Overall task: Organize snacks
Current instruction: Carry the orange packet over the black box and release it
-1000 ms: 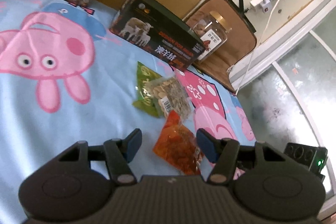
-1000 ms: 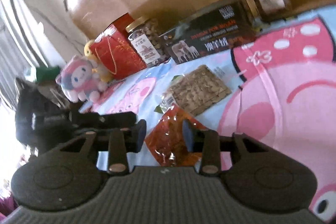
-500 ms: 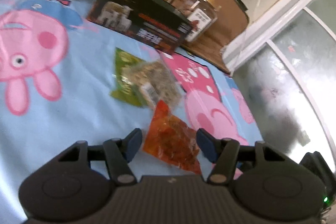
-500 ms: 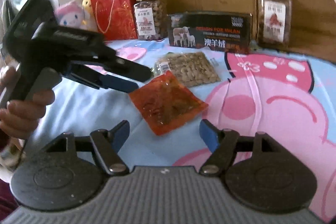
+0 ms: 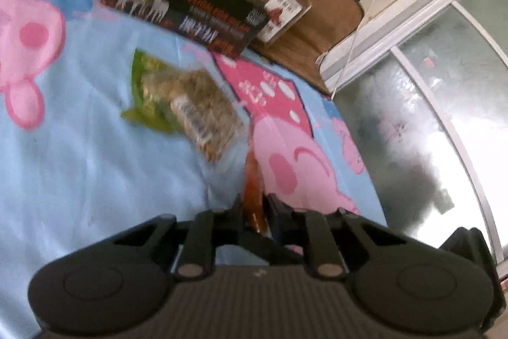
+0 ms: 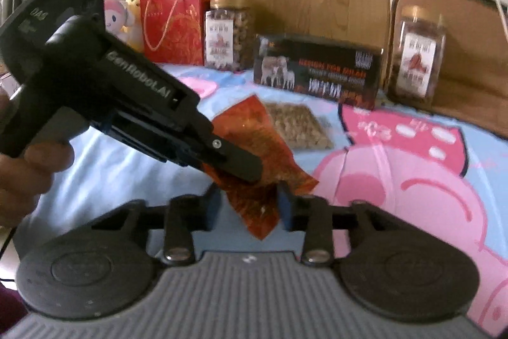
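Left gripper (image 5: 254,205), jaws clenched on the near edge of the red snack packet (image 6: 254,142), which it holds tilted off the blue cartoon-print sheet (image 5: 79,164); in the left wrist view the packet shows only edge-on as a thin orange strip between the fingers. Right gripper (image 6: 249,205), jaws closing, with the packet's lower corner between them; the pads stand just beside the film, and contact cannot be confirmed.

Beyond the packet lies a clear pouch of pale seeds (image 5: 203,113), flat on the sheet and overlapping a green packet (image 5: 143,91). Farther back, along a cardboard backdrop, stand a black box with sheep artwork (image 5: 187,8), two clear jars (image 6: 230,34), a red gift bag (image 6: 173,24) and soft toys (image 6: 123,11).

Step in hand, as judged: a two-handed pickup or handover of the red packet, early in the sorting. The next move calls for the right jaws to seat on the corner before either hand pulls, then carrying the packet to its place; the film is thin and could slip or tear.

Hidden or unclear: no container or destination is visible; both views are motion-blurred; box and jar labels are unreadable; the person appears only as a hand (image 6: 28,170) on the left gripper's handle.
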The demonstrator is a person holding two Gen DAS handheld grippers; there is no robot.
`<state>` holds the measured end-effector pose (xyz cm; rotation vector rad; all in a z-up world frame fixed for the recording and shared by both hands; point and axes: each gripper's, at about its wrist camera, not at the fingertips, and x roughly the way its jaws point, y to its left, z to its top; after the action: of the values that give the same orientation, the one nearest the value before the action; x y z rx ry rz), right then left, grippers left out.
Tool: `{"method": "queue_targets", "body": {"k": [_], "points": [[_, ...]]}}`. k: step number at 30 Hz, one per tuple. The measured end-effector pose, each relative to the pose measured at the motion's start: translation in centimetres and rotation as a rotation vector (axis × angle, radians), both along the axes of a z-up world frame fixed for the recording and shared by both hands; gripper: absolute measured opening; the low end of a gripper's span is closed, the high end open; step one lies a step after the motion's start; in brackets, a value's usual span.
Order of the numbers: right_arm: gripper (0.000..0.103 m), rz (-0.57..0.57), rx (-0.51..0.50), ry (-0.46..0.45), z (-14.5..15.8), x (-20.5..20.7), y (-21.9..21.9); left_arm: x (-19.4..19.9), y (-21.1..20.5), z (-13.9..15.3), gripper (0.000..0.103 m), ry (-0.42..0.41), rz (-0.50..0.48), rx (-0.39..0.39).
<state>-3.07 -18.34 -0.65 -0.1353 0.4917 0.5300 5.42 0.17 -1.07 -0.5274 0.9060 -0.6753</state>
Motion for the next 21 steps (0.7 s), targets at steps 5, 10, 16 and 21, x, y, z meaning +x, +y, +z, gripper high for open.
{"method": "queue_targets", "body": {"k": [5,10,16,21], "points": [[0.027,-0.024,0.005,-0.145,1.9,0.4,0.2,1.2,0.8,3.4,0.013,-0.09,0.001,-0.044],[0.027,-0.051,-0.034,-0.317,4.3,3.3,1.4,4.5,1.1,7.6,0.014,-0.189,0.029,-0.061],[0.027,-0.082,-0.051,-0.409,6.6,10.5,2.3,11.1,1.3,10.0,0.014,-0.244,0.09,-0.067],[0.027,-0.12,-0.076,-0.378,6.0,16.0,2.7,17.0,0.6,8.5,0.014,-0.203,0.136,-0.045]]}}
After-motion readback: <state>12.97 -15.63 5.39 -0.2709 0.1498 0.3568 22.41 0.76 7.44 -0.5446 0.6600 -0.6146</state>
